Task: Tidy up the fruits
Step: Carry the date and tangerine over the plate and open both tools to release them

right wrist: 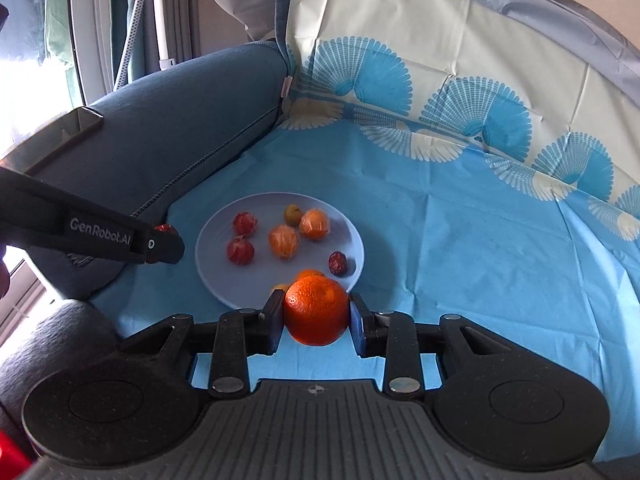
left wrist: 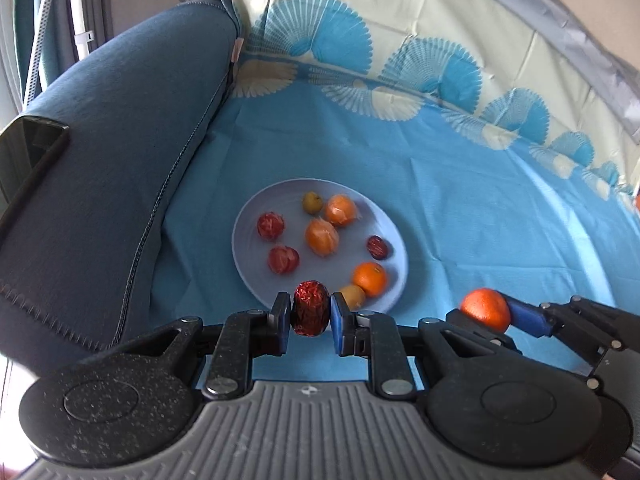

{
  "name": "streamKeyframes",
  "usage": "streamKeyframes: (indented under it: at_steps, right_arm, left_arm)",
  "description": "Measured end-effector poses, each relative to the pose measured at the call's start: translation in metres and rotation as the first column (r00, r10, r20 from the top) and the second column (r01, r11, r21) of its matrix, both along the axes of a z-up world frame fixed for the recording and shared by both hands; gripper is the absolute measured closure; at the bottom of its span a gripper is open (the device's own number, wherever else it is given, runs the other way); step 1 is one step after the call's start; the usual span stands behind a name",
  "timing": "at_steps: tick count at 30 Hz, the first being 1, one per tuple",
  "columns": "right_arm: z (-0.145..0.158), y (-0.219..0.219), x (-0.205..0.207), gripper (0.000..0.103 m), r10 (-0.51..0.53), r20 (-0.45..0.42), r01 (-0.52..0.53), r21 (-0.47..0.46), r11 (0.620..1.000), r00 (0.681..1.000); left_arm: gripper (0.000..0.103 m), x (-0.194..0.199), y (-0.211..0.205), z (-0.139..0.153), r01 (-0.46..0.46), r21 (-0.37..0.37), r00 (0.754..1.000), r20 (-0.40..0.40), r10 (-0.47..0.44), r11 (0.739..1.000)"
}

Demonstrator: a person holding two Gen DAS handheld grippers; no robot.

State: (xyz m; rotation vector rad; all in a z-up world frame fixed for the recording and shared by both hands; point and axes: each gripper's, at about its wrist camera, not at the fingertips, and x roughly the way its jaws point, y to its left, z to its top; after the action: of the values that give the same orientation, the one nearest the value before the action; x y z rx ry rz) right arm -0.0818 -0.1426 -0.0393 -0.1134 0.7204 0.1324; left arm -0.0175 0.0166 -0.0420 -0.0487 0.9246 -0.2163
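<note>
My left gripper (left wrist: pixel 311 314) is shut on a wrinkled red date (left wrist: pixel 311 308), held just before the near rim of a pale blue plate (left wrist: pixel 250 264). On the plate lie several fruits: oranges, red fruits, a second date (left wrist: pixel 377 247) and small yellow-green ones. My right gripper (right wrist: pixel 316 314) is shut on a round orange (right wrist: pixel 317 310), above the near edge of the plate (right wrist: pixel 212 264). In the left wrist view that gripper comes in from the right with the orange (left wrist: pixel 485 308). In the right wrist view the left gripper's finger (right wrist: pixel 160 246) reaches in from the left, with the date (right wrist: pixel 165 228) peeking above it.
The plate rests on a blue cloth (left wrist: pixel 460 220) with a fan pattern, spread over a sofa seat. A dark blue sofa armrest (left wrist: pixel 112 152) rises on the left with a dark flat object (left wrist: pixel 28 160) lying on it. The patterned backrest (right wrist: pixel 460 80) stands behind.
</note>
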Motion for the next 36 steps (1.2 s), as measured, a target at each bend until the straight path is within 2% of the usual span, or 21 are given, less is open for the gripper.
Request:
streamKeyframes:
  at_steps: [7, 12, 19, 21, 22, 23, 24, 25, 26, 28, 30, 33, 36]
  right_arm:
    - [-0.035, 0.001, 0.056, 0.068, 0.008, -0.03, -0.009, -0.023, 1.0, 1.0]
    - [-0.05, 0.001, 0.085, 0.068, 0.017, -0.034, -0.017, -0.018, 1.0, 0.999]
    - [-0.063, 0.003, 0.105, 0.068, 0.056, -0.037, -0.057, -0.031, 0.998, 0.998]
    - [-0.066, 0.007, 0.109, 0.068, 0.069, -0.039, -0.07, -0.04, 0.997, 0.997]
    - [-0.067, 0.008, 0.111, 0.068, 0.073, -0.036, -0.075, -0.045, 0.996, 0.997]
    - [-0.067, 0.01, 0.113, 0.068, 0.084, -0.027, -0.085, -0.049, 0.995, 0.996]
    - [-0.067, 0.011, 0.114, 0.067, 0.1, -0.017, -0.101, -0.059, 0.993, 0.995]
    - [-0.067, 0.013, 0.114, 0.064, 0.113, -0.013, -0.114, -0.073, 0.991, 0.994]
    - [-0.067, 0.014, 0.115, 0.06, 0.125, -0.023, -0.126, -0.086, 0.988, 0.992]
    - [-0.061, 0.016, 0.114, 0.027, 0.109, -0.035, -0.112, -0.096, 0.989, 0.993]
    - [-0.051, 0.012, 0.102, 0.013, 0.083, -0.021, -0.084, -0.085, 0.993, 0.996]
    - [-0.04, 0.006, 0.071, 0.005, 0.073, -0.042, -0.076, -0.076, 0.994, 0.996]
    - [-0.032, 0.007, 0.038, 0.004, 0.064, -0.075, -0.069, -0.073, 0.995, 0.995]
  left_arm:
    - [0.081, 0.049, -0.012, -0.036, -0.002, 0.03, 0.999, -0.042, 0.003, 1.0]
    - [0.081, 0.071, -0.017, -0.056, 0.006, 0.052, 0.999, -0.052, -0.003, 0.999]
    - [0.08, 0.087, -0.016, -0.067, 0.0, 0.06, 0.999, -0.052, 0.004, 0.998]
    - [0.08, 0.089, -0.015, -0.066, 0.004, 0.051, 1.0, -0.025, -0.003, 0.999]
    - [0.077, 0.088, -0.014, -0.064, 0.004, 0.05, 1.0, 0.007, -0.005, 0.999]
    - [0.054, 0.088, -0.013, -0.061, 0.009, 0.05, 0.999, 0.039, -0.011, 0.999]
    - [0.016, 0.087, -0.013, -0.058, 0.008, 0.057, 0.998, 0.06, -0.012, 0.998]
    - [0.003, 0.086, -0.012, -0.054, -0.007, 0.068, 0.997, 0.073, 0.002, 0.998]
    - [0.0, 0.082, -0.009, -0.048, -0.035, 0.068, 0.995, 0.099, 0.029, 0.997]
    - [0.0, 0.07, -0.003, -0.038, -0.04, 0.05, 0.991, 0.128, 0.033, 0.998]
    - [0.0, 0.058, 0.001, -0.032, -0.035, 0.071, 0.995, 0.095, 0.029, 0.997]
    - [0.0, 0.034, 0.007, -0.03, -0.034, 0.096, 0.999, 0.042, 0.03, 0.995]
    - [0.0, 0.01, 0.011, -0.024, -0.039, 0.112, 0.999, -0.006, 0.04, 0.993]
